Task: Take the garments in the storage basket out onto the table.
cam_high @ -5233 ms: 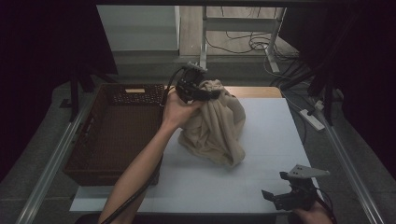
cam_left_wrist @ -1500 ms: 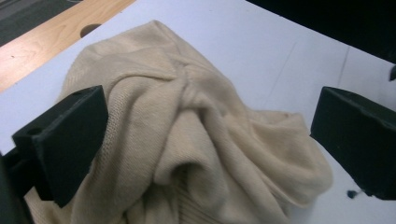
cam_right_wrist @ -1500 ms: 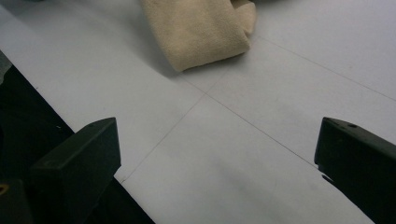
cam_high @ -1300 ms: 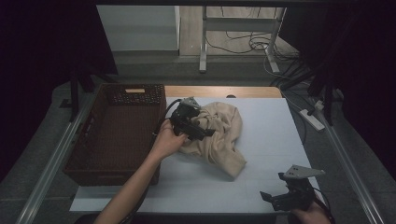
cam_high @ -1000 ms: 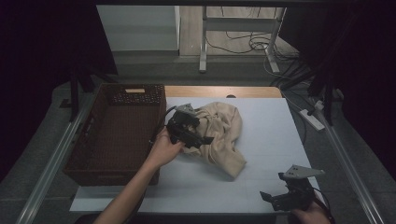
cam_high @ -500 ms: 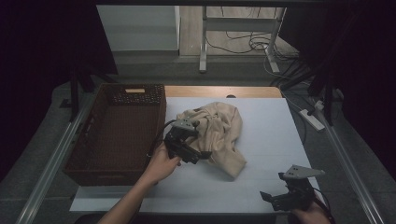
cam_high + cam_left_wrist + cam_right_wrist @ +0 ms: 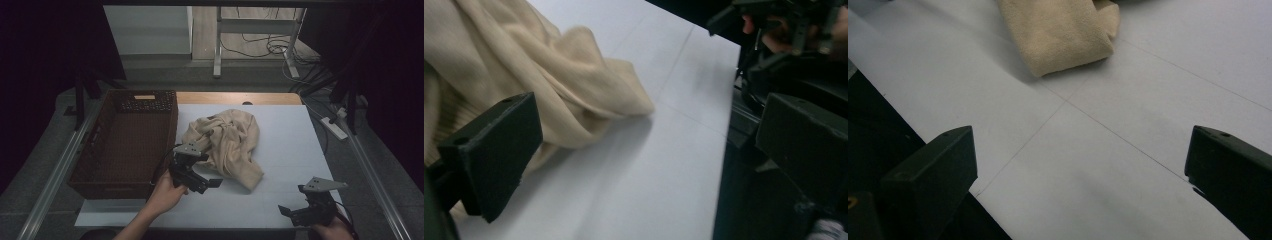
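Lying crumpled on the white surface (image 7: 300, 145), the beige sweater (image 7: 227, 140) sits just right of the brown wicker basket (image 7: 125, 145) | left tongs (image 7: 202, 182) wide open, empty, just beside the sweater's near-left edge | right tongs (image 7: 295, 214) wide open, empty, apart from the sweater at the near-right corner.

Your high view is dim: light falls mostly on the white tabletop (image 7: 290, 145) and the floor beyond it, while both sides sink into near black. The basket (image 7: 125, 140) reads dark, its weave barely resolved. In your left gripper view the beige cloth (image 7: 524, 75) is softly smeared by motion blur and casts a soft shadow toward you. Your right gripper view is sharper, evenly lit, with no glare.
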{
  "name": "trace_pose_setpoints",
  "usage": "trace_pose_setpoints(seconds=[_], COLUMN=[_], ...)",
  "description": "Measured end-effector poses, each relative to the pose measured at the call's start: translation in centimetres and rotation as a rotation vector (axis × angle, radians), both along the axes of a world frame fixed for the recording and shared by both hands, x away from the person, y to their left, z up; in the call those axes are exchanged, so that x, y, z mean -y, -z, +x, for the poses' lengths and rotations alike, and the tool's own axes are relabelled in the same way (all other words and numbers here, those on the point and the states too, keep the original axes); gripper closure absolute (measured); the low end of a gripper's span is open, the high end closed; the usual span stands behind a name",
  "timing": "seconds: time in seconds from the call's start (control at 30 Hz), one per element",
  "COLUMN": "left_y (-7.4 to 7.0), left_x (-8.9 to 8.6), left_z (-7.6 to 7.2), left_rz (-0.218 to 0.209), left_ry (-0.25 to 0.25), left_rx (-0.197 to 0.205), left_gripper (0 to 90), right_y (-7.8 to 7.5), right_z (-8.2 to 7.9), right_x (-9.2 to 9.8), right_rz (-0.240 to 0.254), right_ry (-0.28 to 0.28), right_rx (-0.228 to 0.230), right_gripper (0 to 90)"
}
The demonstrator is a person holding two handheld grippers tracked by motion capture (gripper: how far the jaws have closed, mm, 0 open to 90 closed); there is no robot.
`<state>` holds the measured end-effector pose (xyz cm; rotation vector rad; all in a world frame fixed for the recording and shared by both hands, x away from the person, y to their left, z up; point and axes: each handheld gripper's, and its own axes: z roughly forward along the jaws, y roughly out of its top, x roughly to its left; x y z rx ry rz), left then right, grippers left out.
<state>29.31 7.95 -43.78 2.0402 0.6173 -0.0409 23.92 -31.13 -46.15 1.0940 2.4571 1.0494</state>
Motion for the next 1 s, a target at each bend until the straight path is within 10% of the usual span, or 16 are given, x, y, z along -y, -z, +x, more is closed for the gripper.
trace_pose_setpoints(seconds=[1.0], left_y=[2.3], left_x=[-5.2], left_z=[-7.8], left_rz=[0.026], left_ry=[-0.067], left_rx=[-0.025], left_gripper=[0.0], right_y=[0.0], right_z=[0.0], right_x=[0.0], right_rz=[-0.004], right_ry=[-0.005], right_rx=[0.004], right_gripper=[0.5])
